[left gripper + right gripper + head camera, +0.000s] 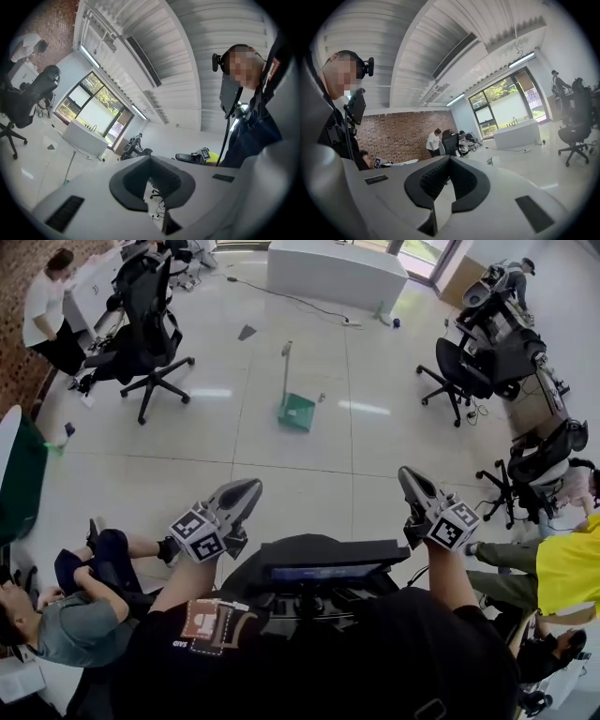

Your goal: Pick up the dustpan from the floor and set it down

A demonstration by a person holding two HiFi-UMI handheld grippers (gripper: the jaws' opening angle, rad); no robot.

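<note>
An open-plan office or lab: black swivel chairs, a long white desk, glossy tiled floor, brick wall, tall windows.

The floor is glossy pale tile, mirroring the ceiling lights. The dustpan at upper centre looks like smooth green plastic. The left hand-held gripper has a matt grey shell and ribbed black pads.

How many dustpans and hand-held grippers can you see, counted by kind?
Dustpan: 1
Hand-held grippers: 2, the left hand-held gripper and the right hand-held gripper
Total: 3
</note>
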